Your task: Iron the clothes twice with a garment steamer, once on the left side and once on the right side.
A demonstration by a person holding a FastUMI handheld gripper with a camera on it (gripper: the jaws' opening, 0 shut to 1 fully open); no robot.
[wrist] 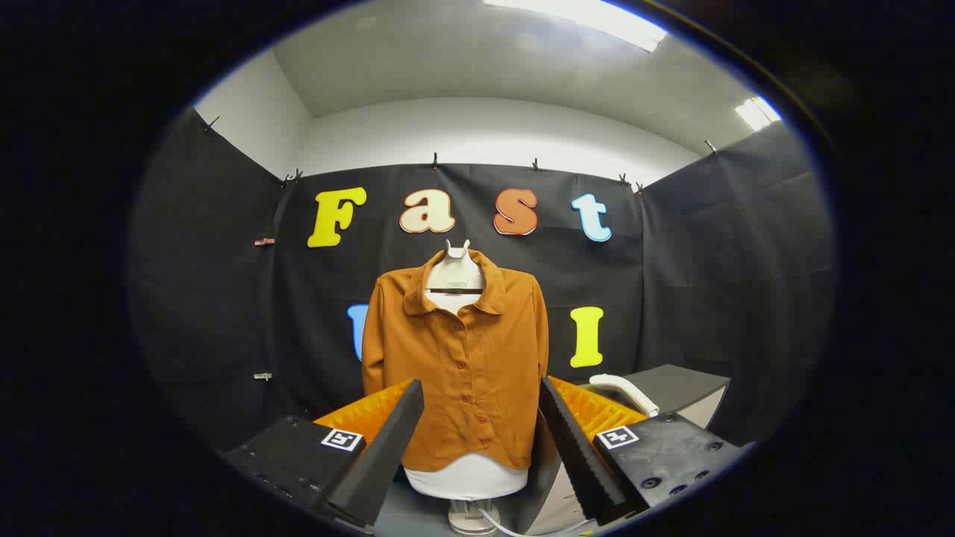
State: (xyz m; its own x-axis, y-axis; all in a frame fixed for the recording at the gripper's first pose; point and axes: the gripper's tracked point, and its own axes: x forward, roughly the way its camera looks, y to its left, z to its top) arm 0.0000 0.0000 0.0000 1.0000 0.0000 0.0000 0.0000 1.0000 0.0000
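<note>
Steamer (pixel 624 392) first: its pale handle lies on the dark stand (pixel 683 384) beyond your right finger, off to the side of the shirt (pixel 462 373), and nothing is holding it. It looks parked there so you can come at it from the front and close on the handle without reaching across the cloth; how it is propped on that stand is too small to tell.

Your gripper (pixel 481 440) has its fingers spread wide with nothing between them (the gap frames the lower half of the shirt, well beyond the tips). With an open, empty grip pointed straight at the garment, I'd judge you are at the very start: neither the left pass nor the right pass looks begun, and the tool has yet to be picked up.

That brown buttoned shirt hangs on a white dress form (pixel 466 477), collar up, front placket facing you, sleeves hanging at the sides. Mounted this way, both front panels lie flat and reachable, which suits one stroke on each side of the button line.

A white cord (pixel 515 528) trails near the foot of the form; mind it as you swing right toward the handle, since a snag there could tug the form or the steamer.
</note>
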